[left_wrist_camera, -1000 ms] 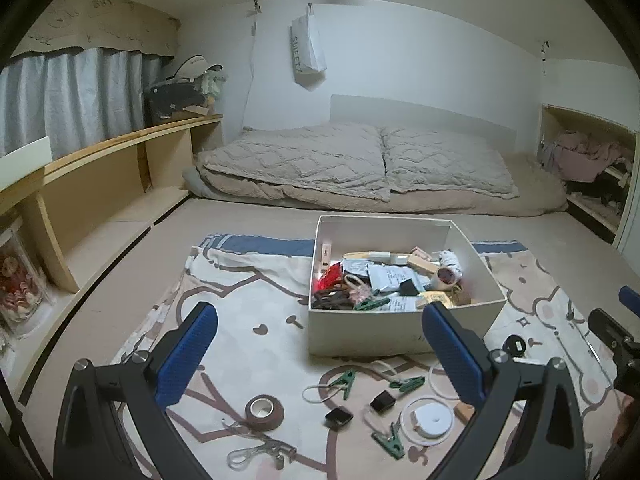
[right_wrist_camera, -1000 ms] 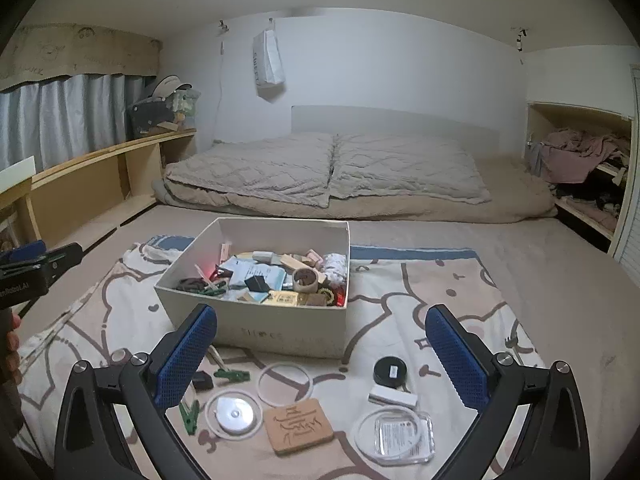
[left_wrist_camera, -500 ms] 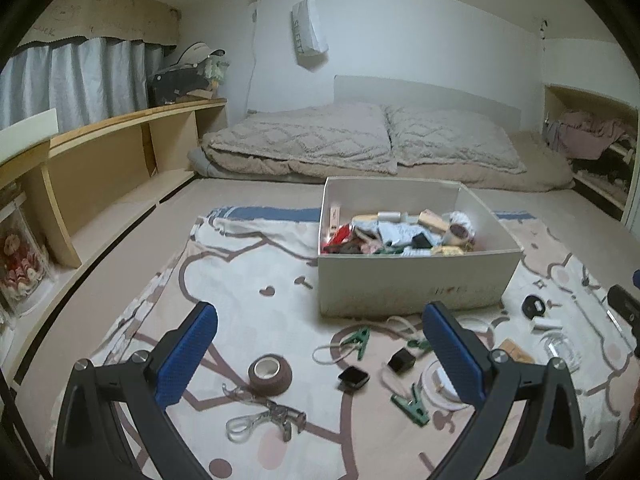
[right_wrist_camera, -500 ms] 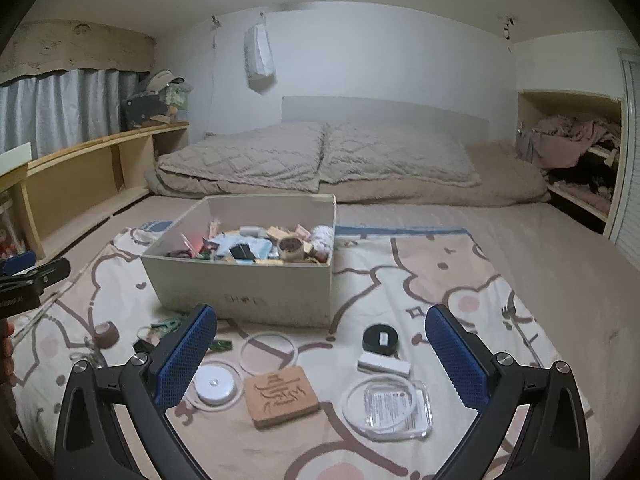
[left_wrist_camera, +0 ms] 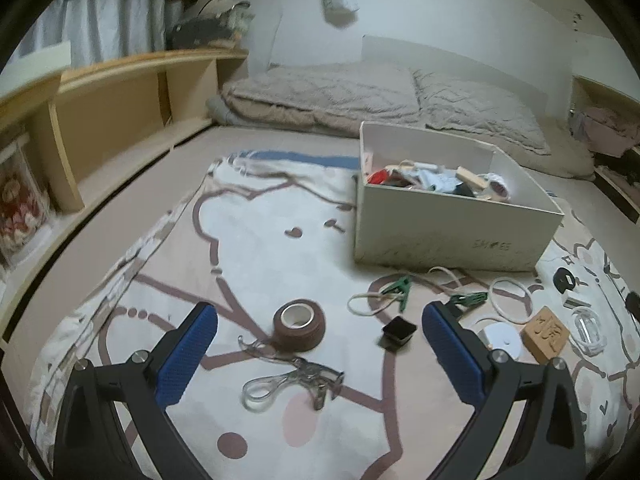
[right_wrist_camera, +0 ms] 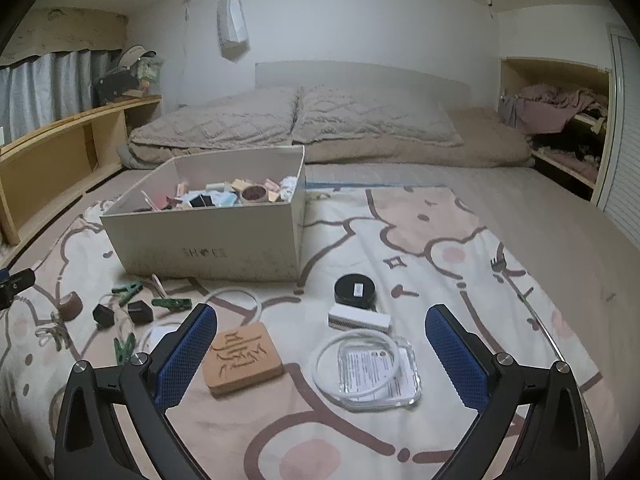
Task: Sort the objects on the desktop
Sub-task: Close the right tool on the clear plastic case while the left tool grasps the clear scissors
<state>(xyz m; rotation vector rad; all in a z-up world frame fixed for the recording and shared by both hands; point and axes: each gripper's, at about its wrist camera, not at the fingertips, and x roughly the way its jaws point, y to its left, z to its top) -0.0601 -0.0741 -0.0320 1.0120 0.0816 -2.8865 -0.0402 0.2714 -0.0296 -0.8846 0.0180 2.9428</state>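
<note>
My left gripper (left_wrist_camera: 318,320) is open and empty, low over the patterned blanket. A brown tape roll (left_wrist_camera: 299,325) and a clear-handled eyelash curler (left_wrist_camera: 294,380) lie between its fingers. A small black cube (left_wrist_camera: 396,332) lies beside its right finger. My right gripper (right_wrist_camera: 320,320) is open and empty above a cork block (right_wrist_camera: 240,358), a clear square case (right_wrist_camera: 374,370), a white eraser (right_wrist_camera: 359,319) and a black round tin (right_wrist_camera: 355,289). The white box (left_wrist_camera: 452,220) holds several sorted items; it also shows in the right wrist view (right_wrist_camera: 208,240).
Green clips (left_wrist_camera: 398,289) and white rings (left_wrist_camera: 512,294) lie in front of the box. A wooden shelf (left_wrist_camera: 120,120) runs along the left. Bedding (right_wrist_camera: 320,128) lies behind the box. A closet nook (right_wrist_camera: 560,120) is at the right.
Both grippers have dropped lower and moved closer to the loose items on the blanket. The left one has shifted left, over the tape roll and the curler. Both stay open.
</note>
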